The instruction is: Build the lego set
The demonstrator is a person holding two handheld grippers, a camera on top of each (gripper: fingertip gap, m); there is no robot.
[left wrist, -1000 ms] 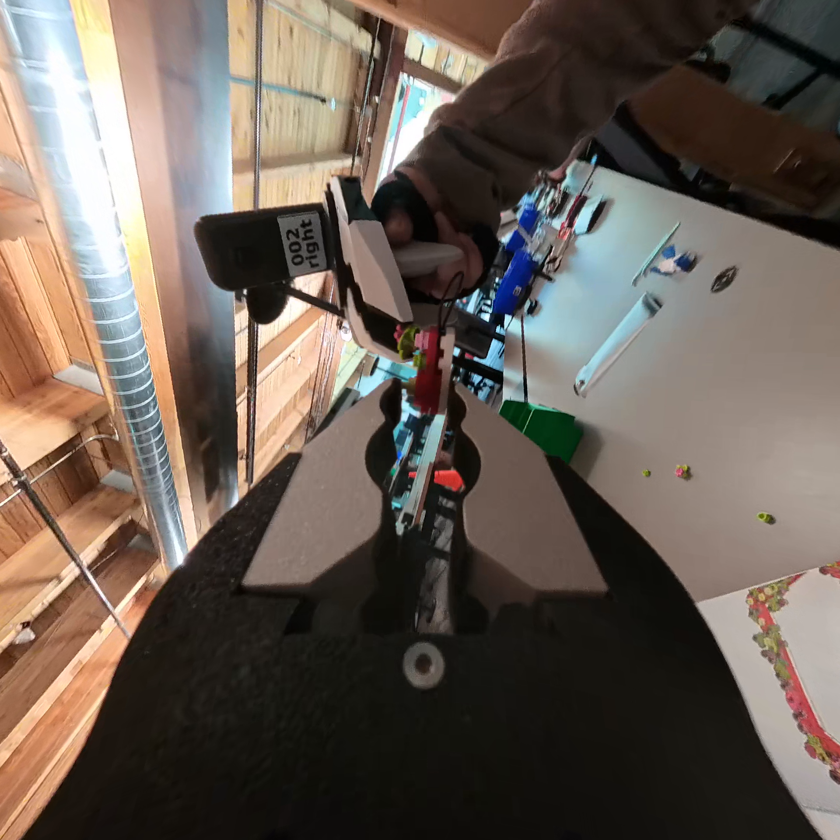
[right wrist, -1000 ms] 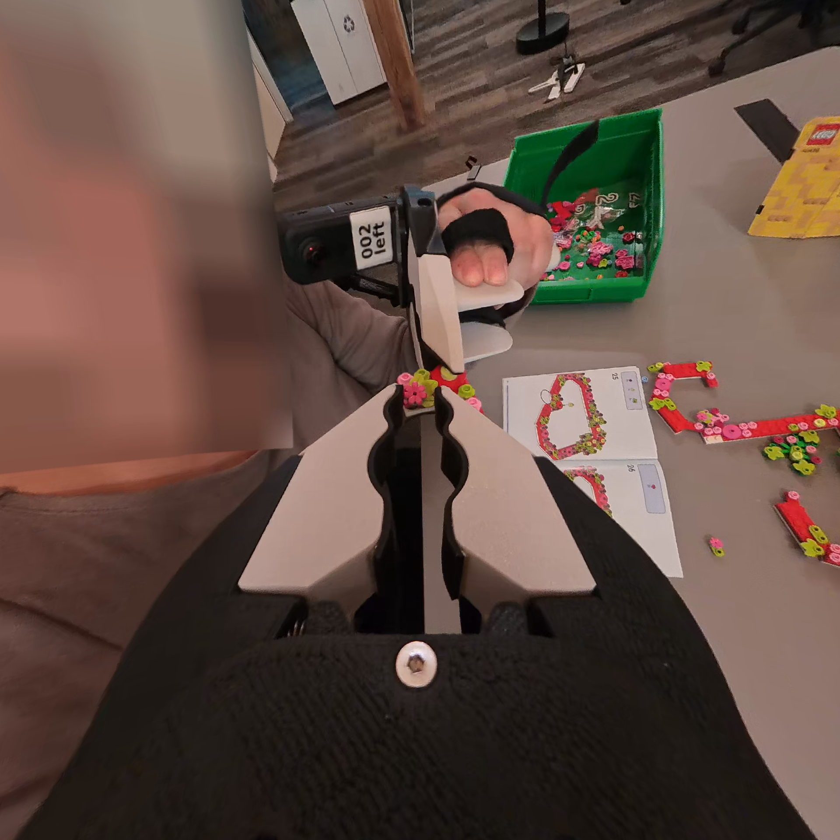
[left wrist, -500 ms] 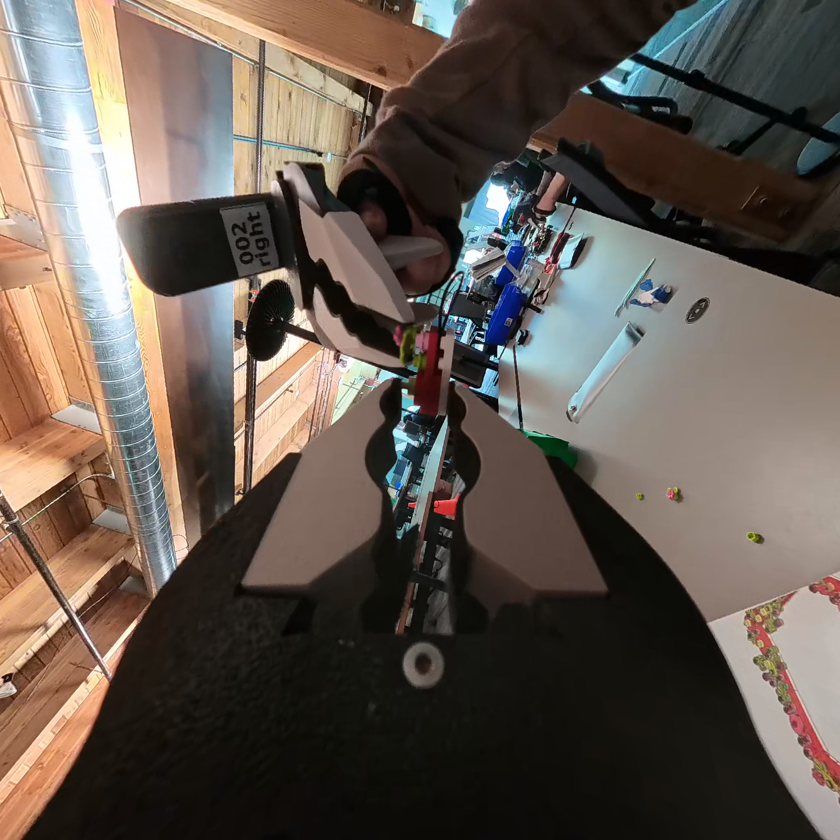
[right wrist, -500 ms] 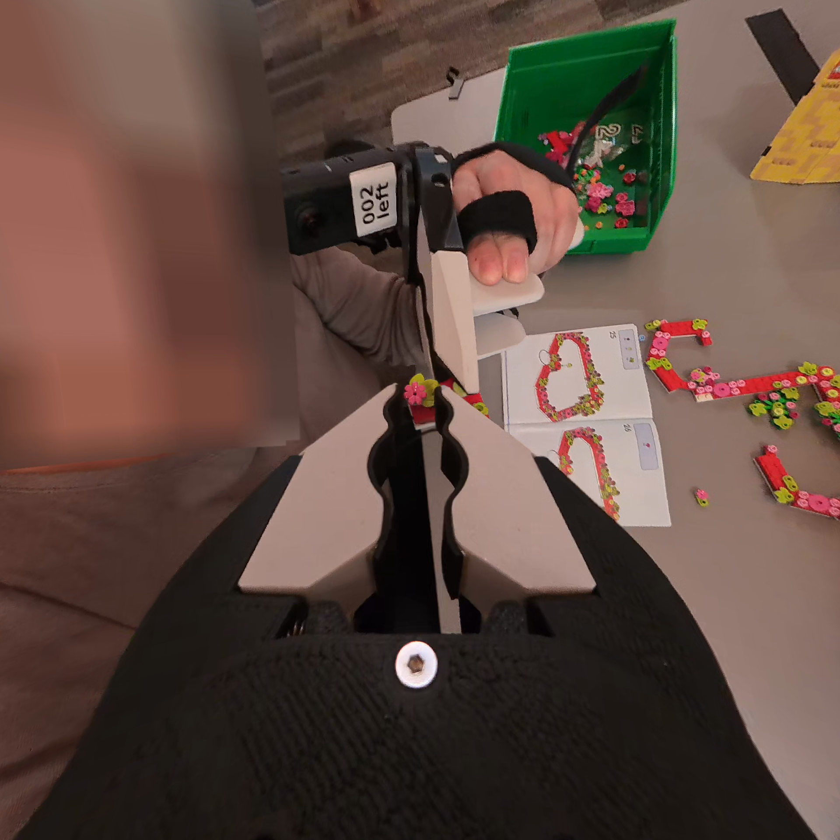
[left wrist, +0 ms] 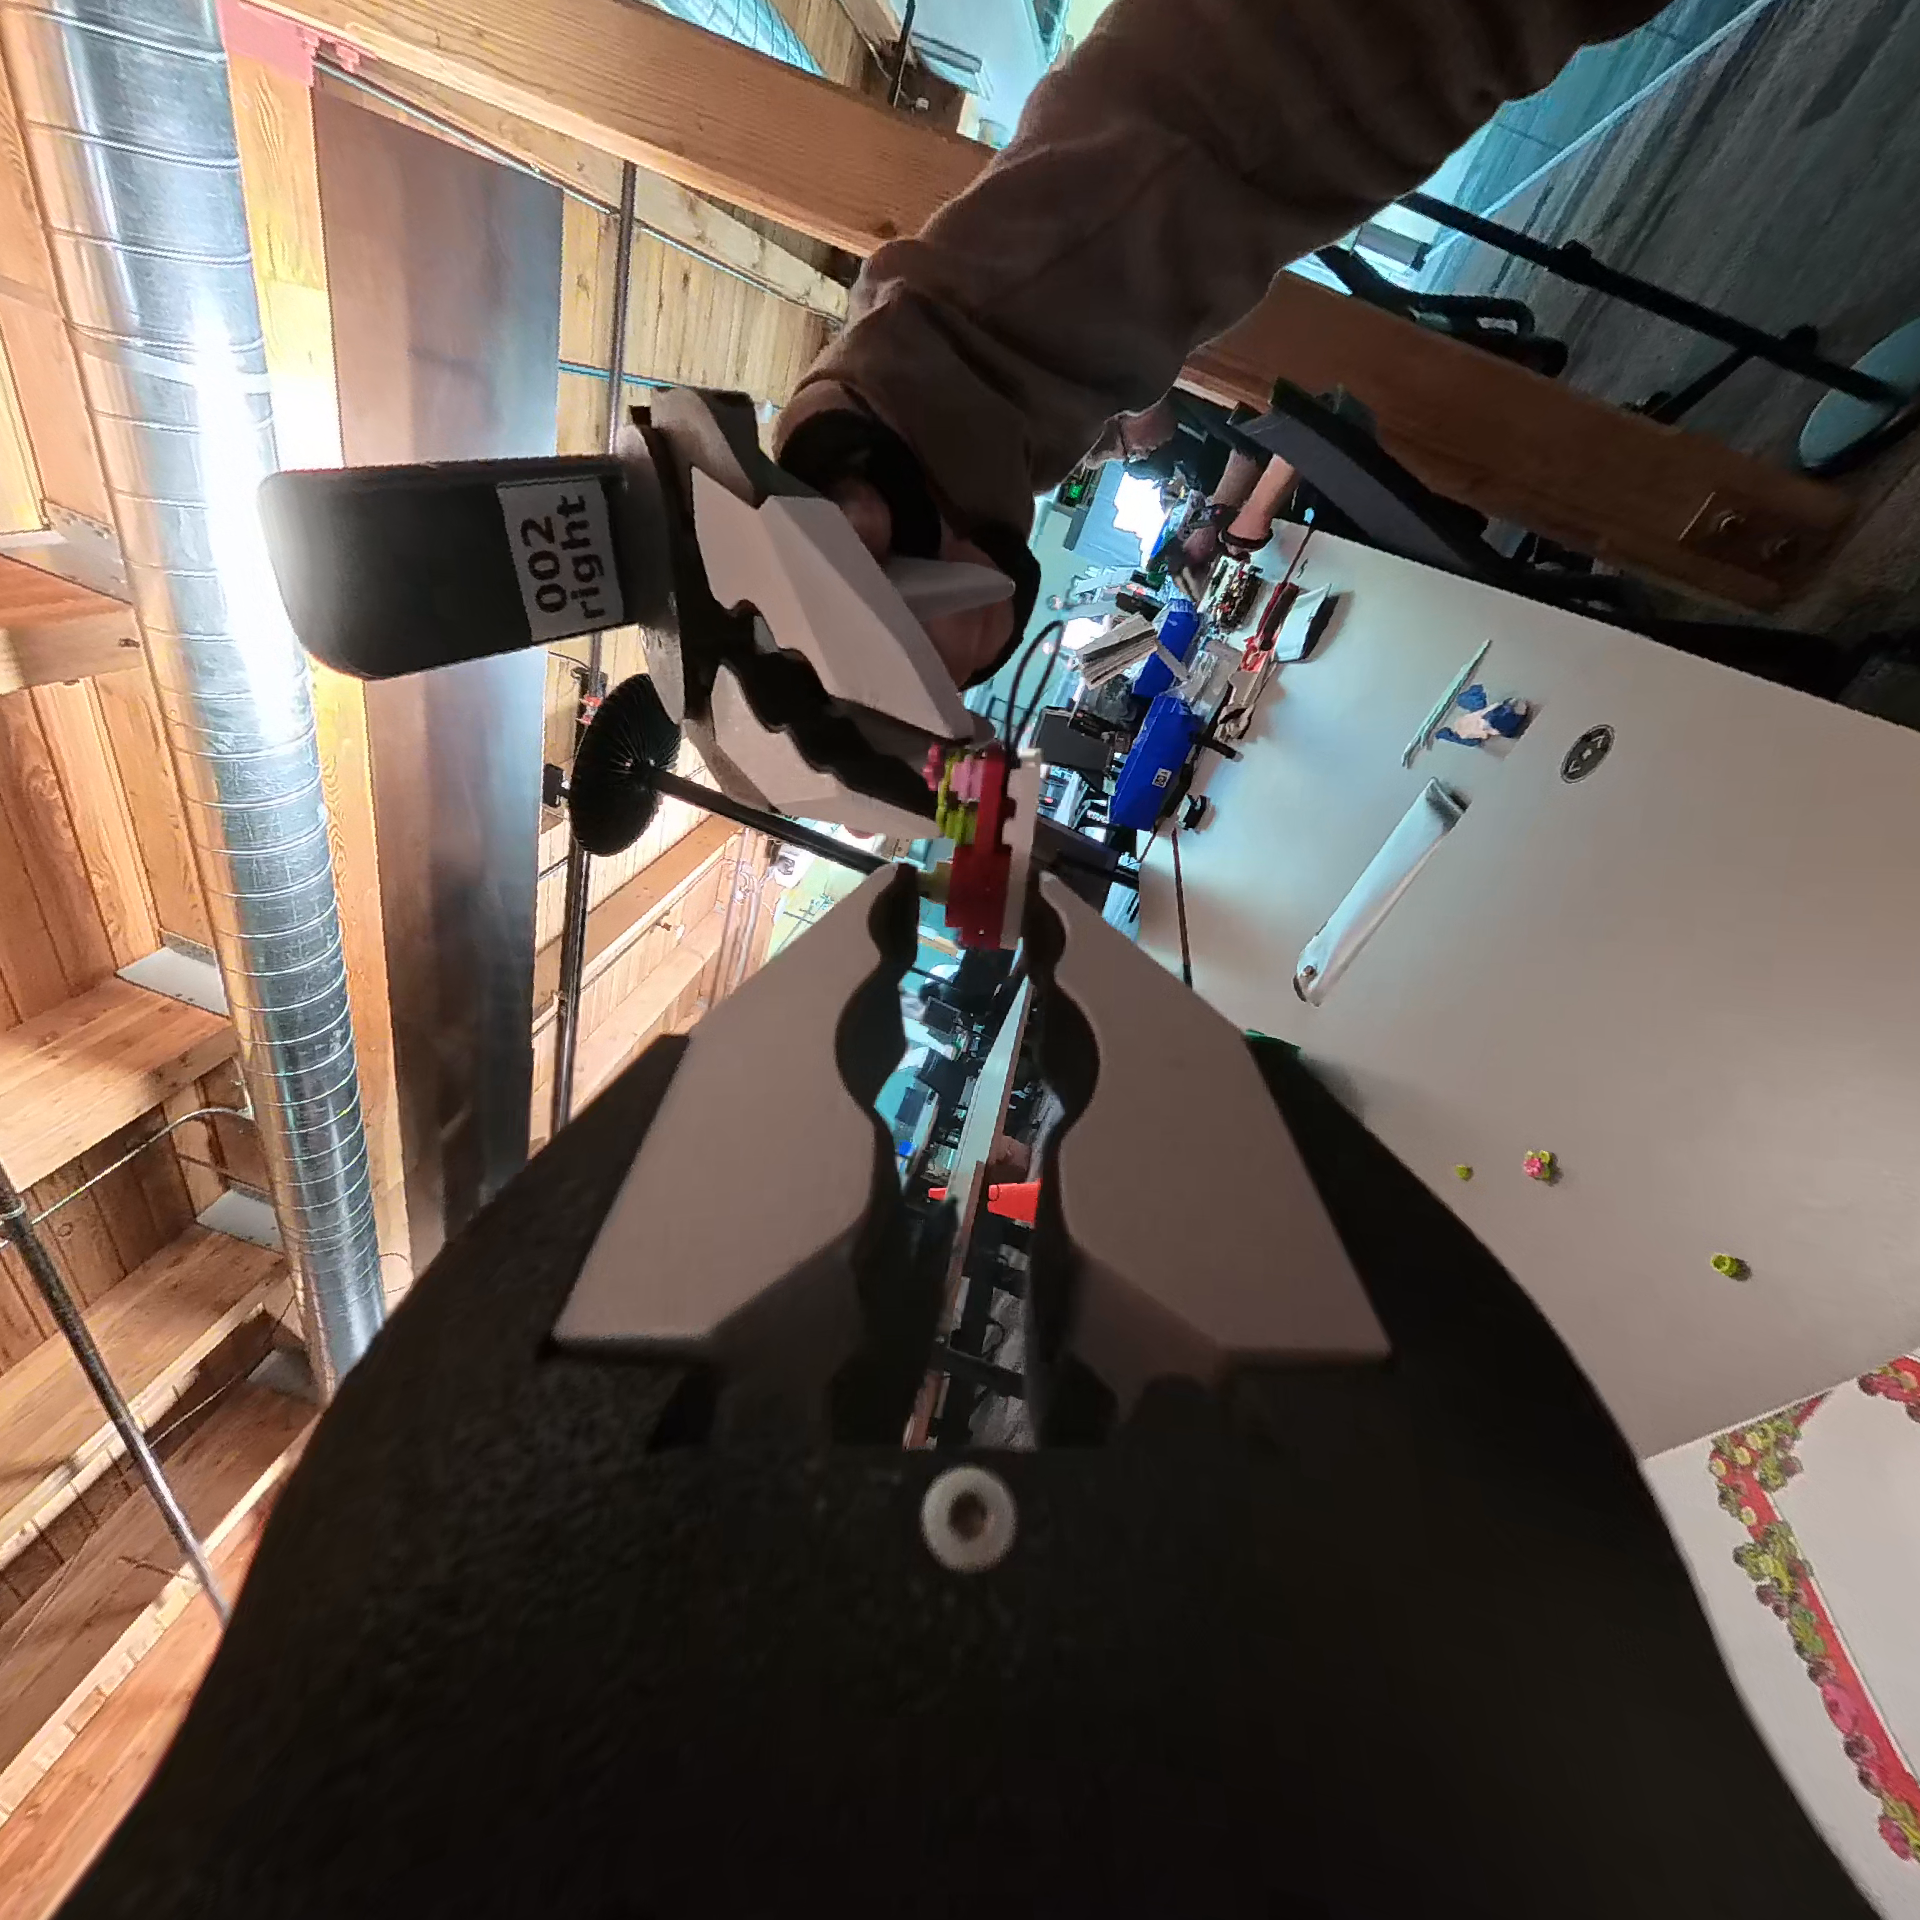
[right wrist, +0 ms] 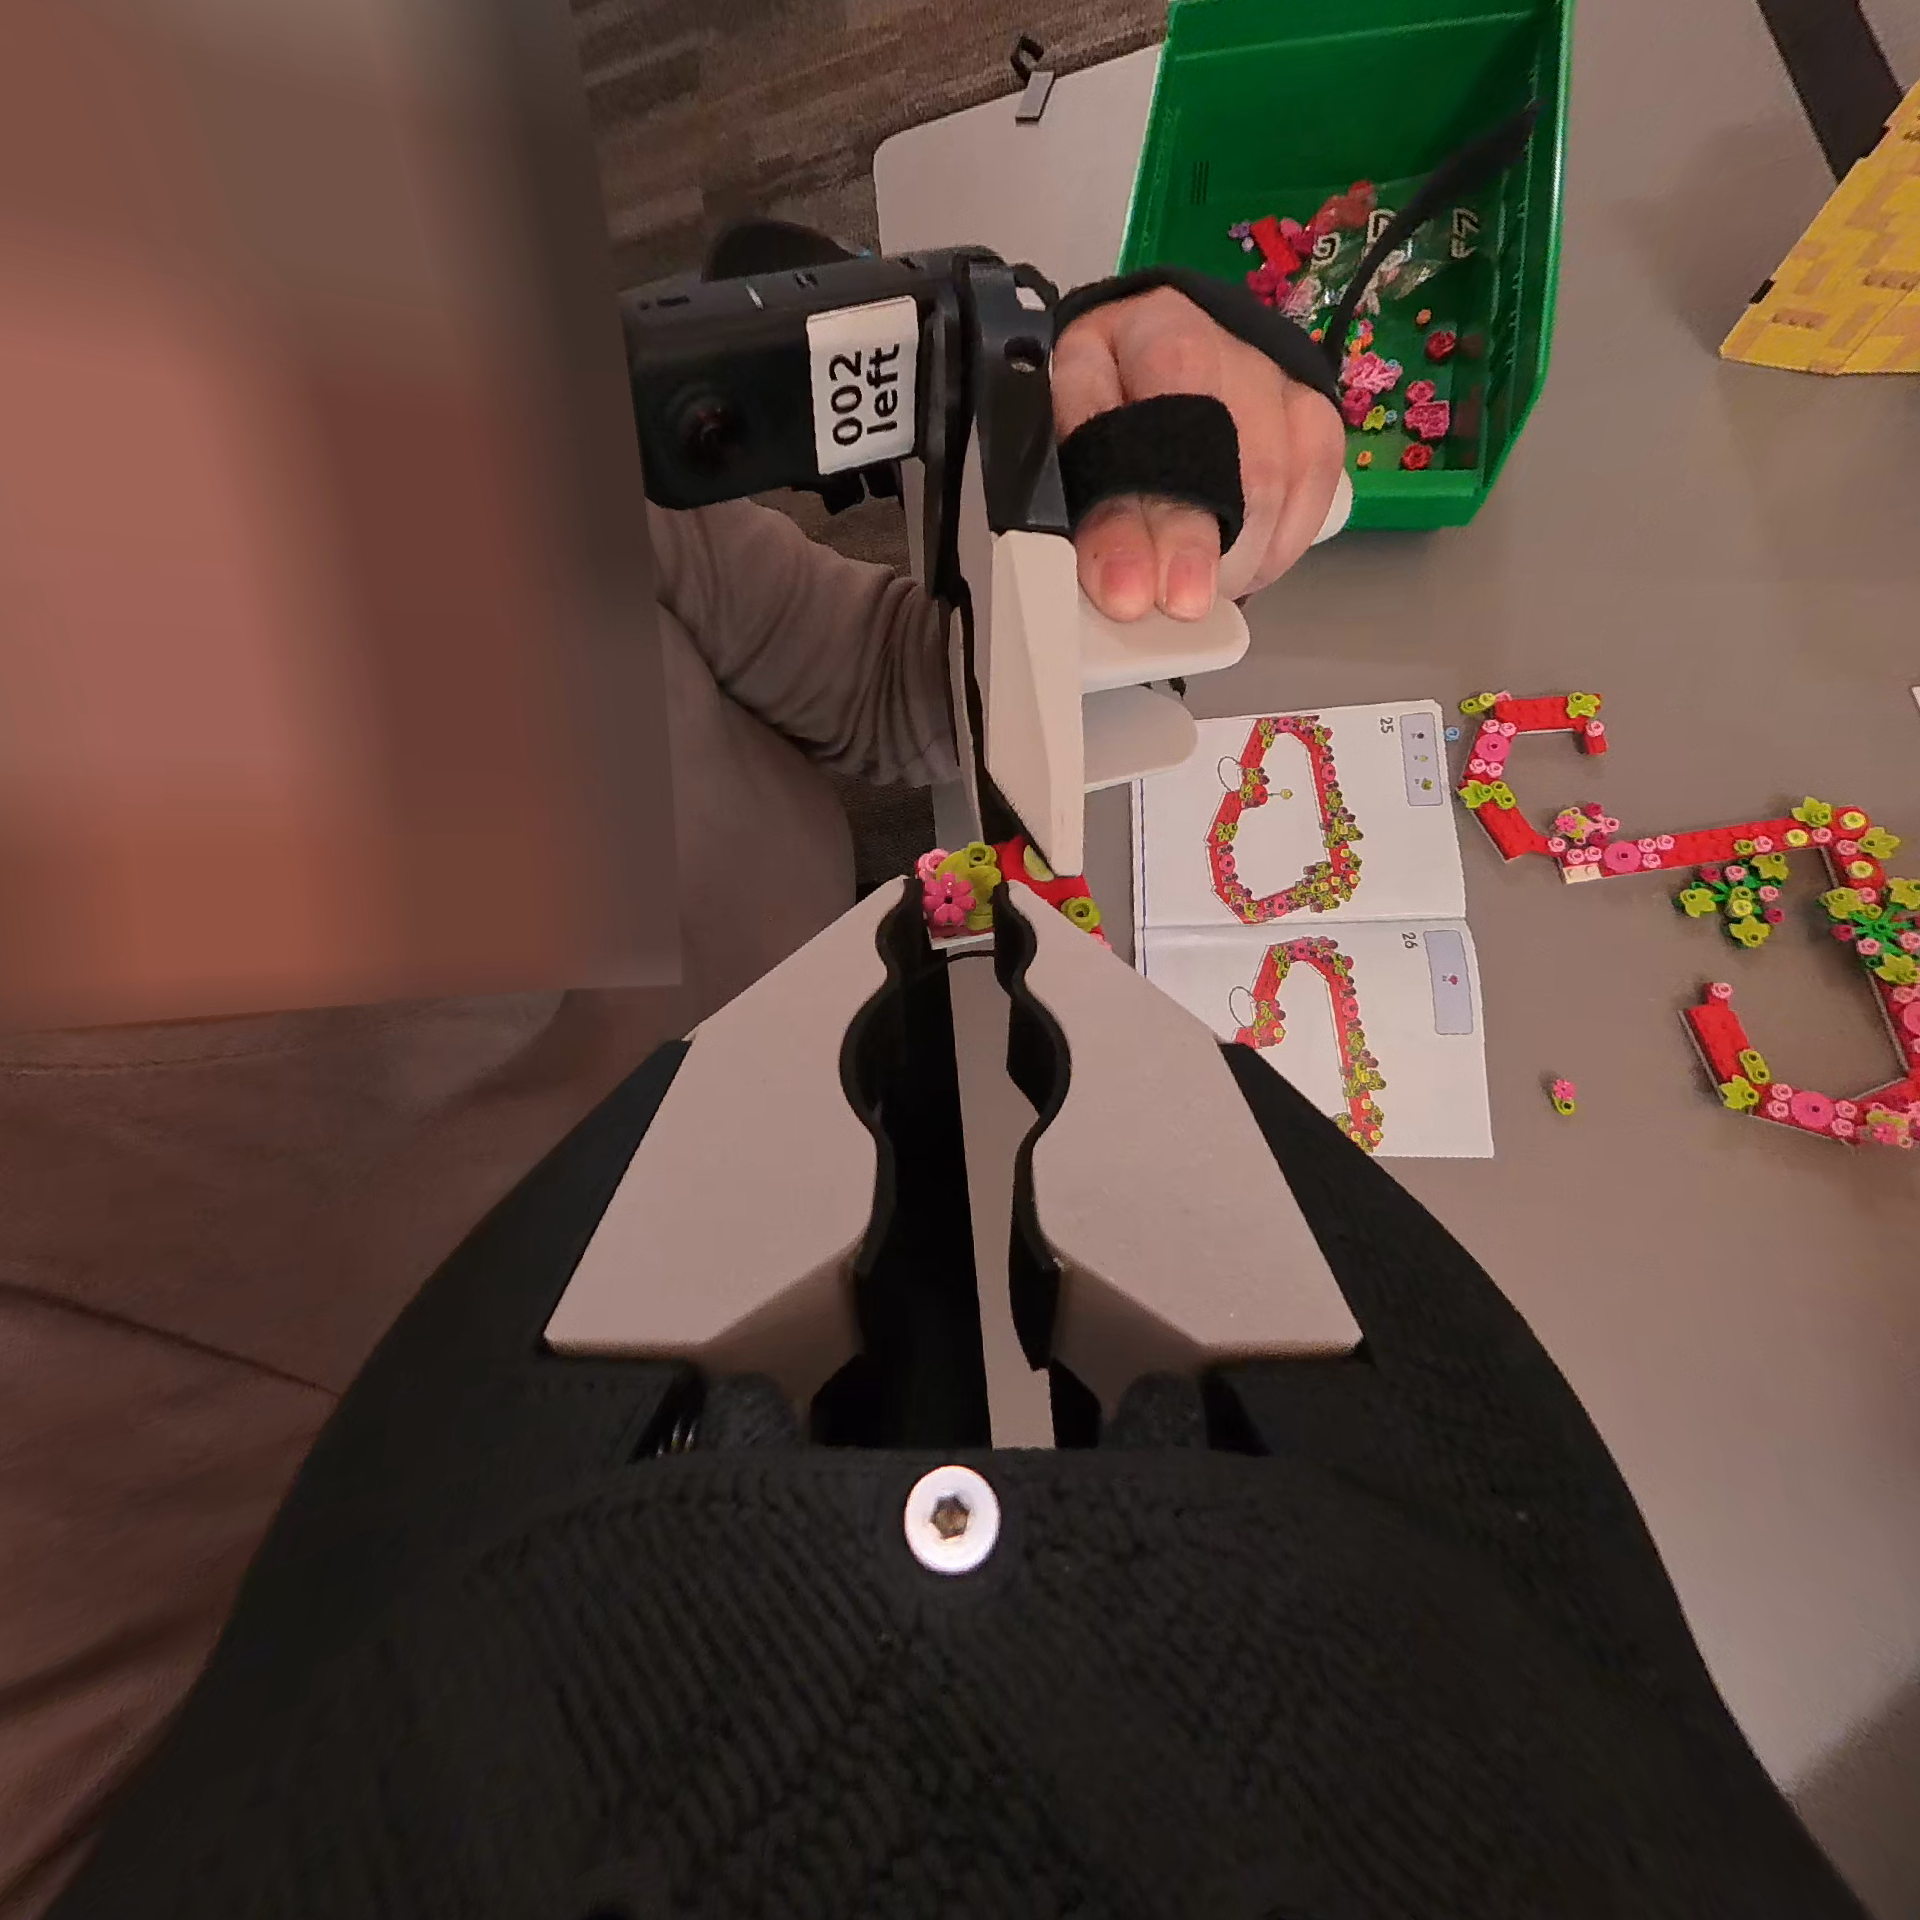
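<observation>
Two tools, left (left wrist: 971, 894) and right (right wrist: 961, 904), tip to tip above the table (right wrist: 1558, 1351), both pinching one red lego segment (left wrist: 982, 868).

**A shared workshop or lab space with exposed timber**

Heavy wooden beams (left wrist: 644, 114) and plank walls are seen, with a ribbed metal duct (left wrist: 208, 520) run along them. Long white worktables (left wrist: 1558, 987) are set out, and the far ends are crowded with blue containers (left wrist: 1158, 764) and assorted tools. An orange cone (left wrist: 1013, 1200) is visible on the floor beyond. In the right wrist view a grey table (right wrist: 1558, 1351) is laid with a green parts bin (right wrist: 1340, 62) and an open instruction booklet (right wrist: 1314, 914), above carpeted flooring (right wrist: 779, 94).
</observation>
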